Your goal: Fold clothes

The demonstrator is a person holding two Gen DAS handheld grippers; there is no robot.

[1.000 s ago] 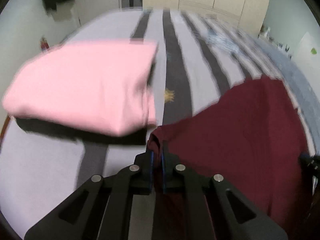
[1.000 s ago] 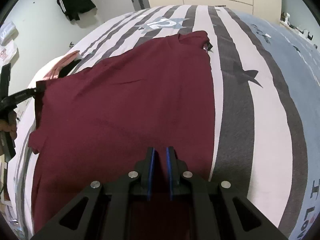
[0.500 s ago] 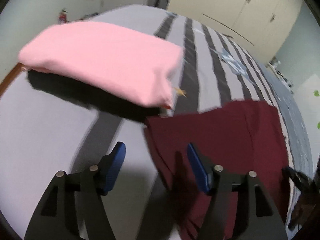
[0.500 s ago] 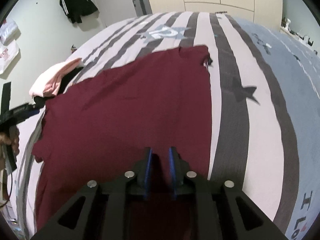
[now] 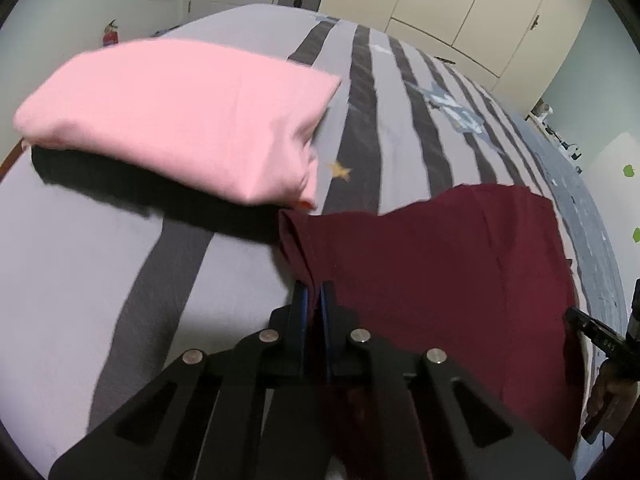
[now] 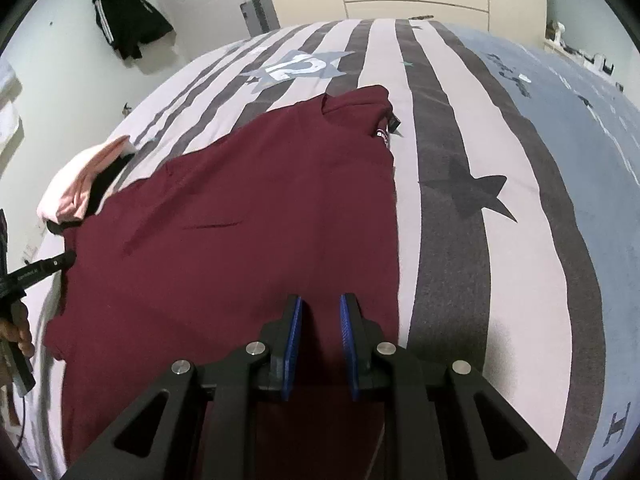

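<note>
- Shirt (image 6: 248, 216): maroon, spread flat across the striped bed (image 6: 448, 240), collar toward the far end, one long side along a dark stripe.
- Left gripper (image 5: 314, 300): jaws have just been closing and now pinch a raised fold at the shirt's near corner, beside the pink stack.
- Right gripper (image 6: 320, 320): jaws stand narrowly apart over the shirt's near edge; cloth lies between the blue pads (image 6: 294, 332), but whether they press it cannot be told.
- Pink stack (image 5: 180, 116): folded garment lying on a dark one, toward the bed's left edge, almost touching the shirt's corner.
- Jacket (image 6: 128, 20): black, hanging on the far wall.
</note>
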